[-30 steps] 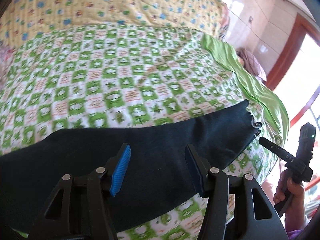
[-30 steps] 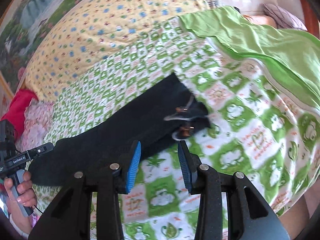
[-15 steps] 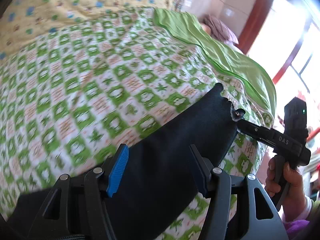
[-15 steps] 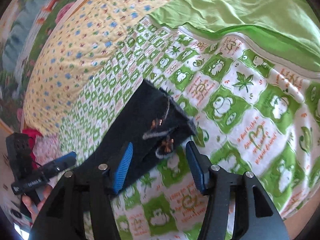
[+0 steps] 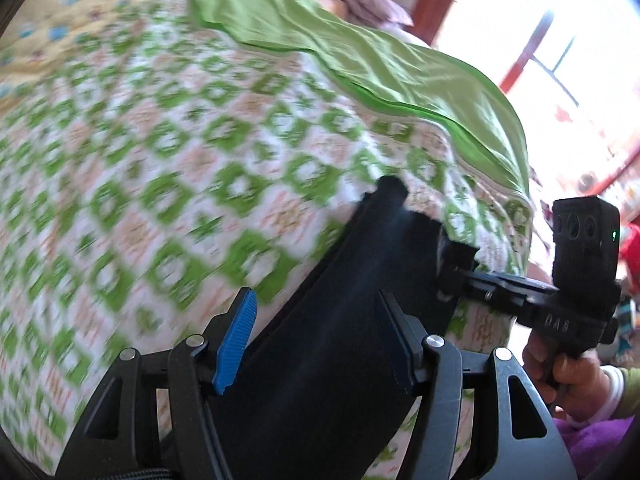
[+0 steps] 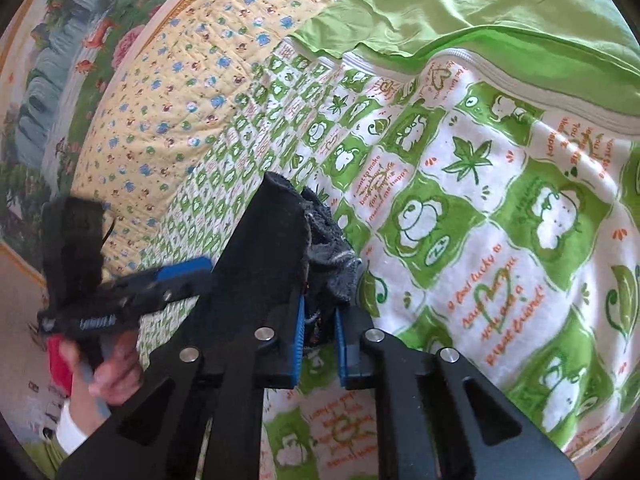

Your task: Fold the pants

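While the dark cloth lies stretched across the bed, the risks read as follows.

Pants (image 6: 264,248): a long dark strip lying slantwise on the checked bedspread (image 6: 500,208), one bunched end near the bed's front edge, the rest running away toward the other claw.

Right claw (image 6: 318,332): jaws closing to a narrow gap with the bunched dark end between the blue pads; the bite looks shallow and takes in loose grey threads. Risk: the end could slide out once lifted, because so little cloth sits between the pads.

Left claw (image 5: 316,336): jaws wide apart, poised over the middle of the strip, pads not pressing on it. Risk: closing here may pinch the bedspread along with the pants, since the cloth lies flat on it.

Layers: how many thicknesses the right claw has caught cannot be told. Risk: one layer alone would let the fold open lopsided.

Green sheet (image 6: 480,12): draped behind, well apart from the pants. Risk: slight.

Bed edge: just beside the gripped end. Risk: a dropped end could slip off and drag the strip askew.
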A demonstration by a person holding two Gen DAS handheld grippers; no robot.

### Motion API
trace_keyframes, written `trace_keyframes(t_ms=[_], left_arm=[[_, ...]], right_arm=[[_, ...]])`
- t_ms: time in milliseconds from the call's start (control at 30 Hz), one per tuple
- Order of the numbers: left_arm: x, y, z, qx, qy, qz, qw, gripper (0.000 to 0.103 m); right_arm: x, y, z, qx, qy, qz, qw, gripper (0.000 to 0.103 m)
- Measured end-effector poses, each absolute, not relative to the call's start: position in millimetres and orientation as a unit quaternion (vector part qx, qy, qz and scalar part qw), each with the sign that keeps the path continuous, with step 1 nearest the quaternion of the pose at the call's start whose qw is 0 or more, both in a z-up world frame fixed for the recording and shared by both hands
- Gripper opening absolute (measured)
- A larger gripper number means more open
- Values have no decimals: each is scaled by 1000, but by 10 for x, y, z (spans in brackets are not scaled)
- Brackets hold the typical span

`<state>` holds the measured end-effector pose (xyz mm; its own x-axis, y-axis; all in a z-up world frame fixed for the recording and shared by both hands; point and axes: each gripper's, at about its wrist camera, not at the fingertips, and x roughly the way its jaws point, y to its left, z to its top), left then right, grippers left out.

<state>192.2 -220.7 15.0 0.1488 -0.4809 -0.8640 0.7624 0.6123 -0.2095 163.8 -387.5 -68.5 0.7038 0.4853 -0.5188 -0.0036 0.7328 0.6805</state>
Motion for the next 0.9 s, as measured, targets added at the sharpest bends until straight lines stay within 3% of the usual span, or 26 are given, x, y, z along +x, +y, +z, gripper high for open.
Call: trace_keyframes(t_ms=[300,400,433,467,900], left_arm=[[2079,-2686,-150,150,543,-472,678,59],[2104,-2754,-141,141,545,-486,669,38],[2116,-2776,-138,134,547,-491,665,23],[2114,-2781,-131,128,548,-494,663,17],[1874,-2094,553,59,471,-496,727,11]], right_arm=[[1569,-3908,-705,318,340,172,868,13],[1541,-3926,-730,317,337,179,868,13],[1548,-3929,-731,316,338,180,868,13],[1547,-3930,-728,318,337,182,867,13],[1527,-3737,-260,339,283,292,848,13]])
